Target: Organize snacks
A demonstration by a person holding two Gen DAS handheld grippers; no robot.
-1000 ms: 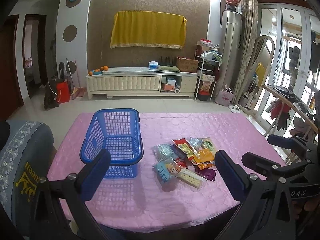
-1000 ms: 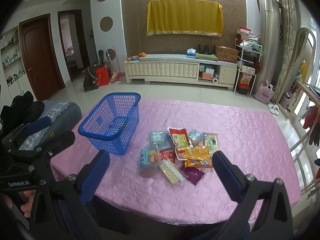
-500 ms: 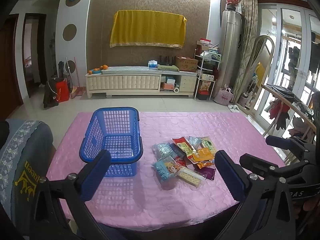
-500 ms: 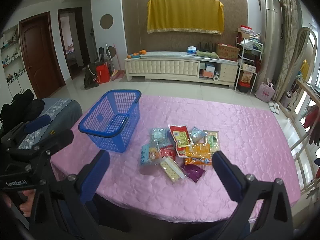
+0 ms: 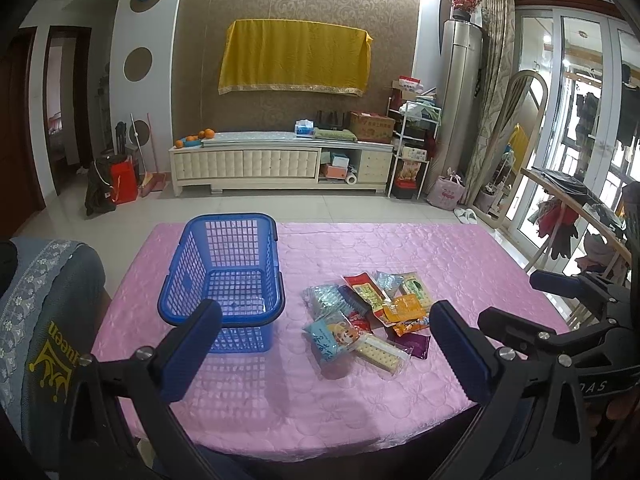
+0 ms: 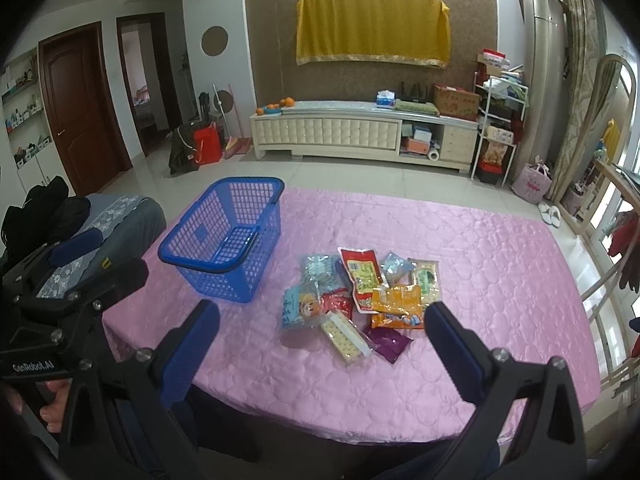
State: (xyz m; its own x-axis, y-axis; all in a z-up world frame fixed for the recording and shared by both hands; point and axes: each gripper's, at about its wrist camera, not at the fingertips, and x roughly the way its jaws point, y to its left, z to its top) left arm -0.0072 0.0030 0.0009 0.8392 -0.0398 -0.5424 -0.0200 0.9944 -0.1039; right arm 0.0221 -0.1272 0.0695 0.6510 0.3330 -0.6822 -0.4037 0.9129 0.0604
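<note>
Little has moved since a second ago: both views have only crept slightly nearer the table, and the snacks (image 5: 366, 320) lie as they did. That pile sits on the pink tablecloth (image 5: 460, 256), just right of the blue basket (image 5: 224, 276), apart from it. At its near edge the cracker pack (image 6: 346, 336) points its long axis toward the near right corner, beside the purple packet (image 6: 388, 342). The basket stands upright, its long axis running away from me. My left gripper (image 5: 326, 350) hangs before the table edge, jaws wide apart, holding nothing; my right gripper (image 6: 322, 350) is likewise spread and empty, the pile framed between its fingers, well beyond them.
</note>
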